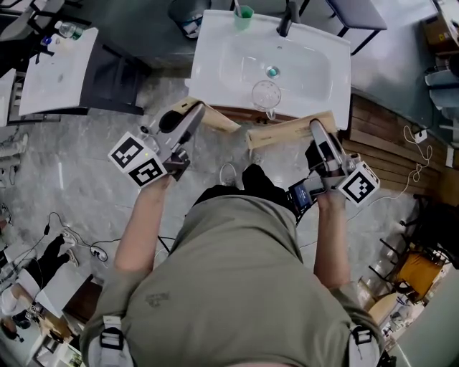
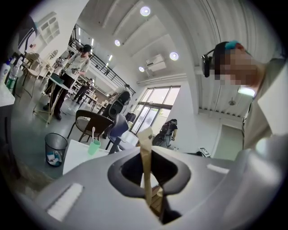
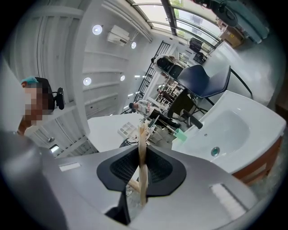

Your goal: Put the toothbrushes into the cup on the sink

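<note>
A white sink point(image 1: 337, 79) stands ahead of me, with a dark faucet point(image 1: 288, 18) at its back. A green cup point(image 1: 244, 16) with one white toothbrush point(image 1: 235, 6) in it sits at the back rim. A clear glass point(image 1: 266, 95) stands on the front rim. My left gripper point(image 1: 235, 127) and right gripper point(image 1: 251, 137) hover just short of the front edge, tan fingers pointing inward. Both are shut with nothing seen between the jaws. In the left gripper view its fingertips point(image 2: 145, 133) rise beside the green cup point(image 2: 93, 146). The right gripper view shows the basin point(image 3: 234, 130) past its fingertips point(image 3: 142, 130).
A second white basin point(image 1: 57, 68) and a dark chair point(image 1: 118, 75) are at the left. Wooden boards point(image 1: 384, 136) lie to the right of the sink. Cables trail over the marble floor point(image 1: 72, 179). A mesh bin point(image 2: 55, 148) and people stand in the background.
</note>
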Demonstrator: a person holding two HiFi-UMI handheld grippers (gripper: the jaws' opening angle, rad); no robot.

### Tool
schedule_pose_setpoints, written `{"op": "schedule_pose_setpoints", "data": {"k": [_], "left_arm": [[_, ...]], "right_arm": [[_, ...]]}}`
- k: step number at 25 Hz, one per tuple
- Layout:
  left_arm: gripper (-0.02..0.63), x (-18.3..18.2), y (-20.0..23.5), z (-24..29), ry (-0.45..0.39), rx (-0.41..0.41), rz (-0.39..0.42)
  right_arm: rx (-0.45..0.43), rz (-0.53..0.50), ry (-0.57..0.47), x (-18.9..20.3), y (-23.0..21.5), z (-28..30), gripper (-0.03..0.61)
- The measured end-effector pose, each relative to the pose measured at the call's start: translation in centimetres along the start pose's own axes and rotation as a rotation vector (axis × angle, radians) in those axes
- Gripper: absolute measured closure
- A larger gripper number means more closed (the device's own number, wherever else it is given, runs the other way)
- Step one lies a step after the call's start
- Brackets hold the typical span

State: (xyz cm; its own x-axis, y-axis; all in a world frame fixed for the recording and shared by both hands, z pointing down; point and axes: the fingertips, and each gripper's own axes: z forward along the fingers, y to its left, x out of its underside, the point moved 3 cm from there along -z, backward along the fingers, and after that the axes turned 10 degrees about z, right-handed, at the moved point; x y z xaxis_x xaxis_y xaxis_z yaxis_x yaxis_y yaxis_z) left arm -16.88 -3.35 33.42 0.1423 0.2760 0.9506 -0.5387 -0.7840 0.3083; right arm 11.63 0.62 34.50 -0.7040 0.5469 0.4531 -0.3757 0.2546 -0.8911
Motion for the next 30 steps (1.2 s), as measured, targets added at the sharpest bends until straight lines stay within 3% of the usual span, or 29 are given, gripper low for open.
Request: {"op": "schedule_pose_setpoints", "data": {"k": [30], "left_arm": [[0.6,-1.2,1.9,12.0,0.029,-0.149,0.024]], "right_arm": [[-0.084,0.015,0.14,-10.9,-7.2,4.7,0.518]]}}
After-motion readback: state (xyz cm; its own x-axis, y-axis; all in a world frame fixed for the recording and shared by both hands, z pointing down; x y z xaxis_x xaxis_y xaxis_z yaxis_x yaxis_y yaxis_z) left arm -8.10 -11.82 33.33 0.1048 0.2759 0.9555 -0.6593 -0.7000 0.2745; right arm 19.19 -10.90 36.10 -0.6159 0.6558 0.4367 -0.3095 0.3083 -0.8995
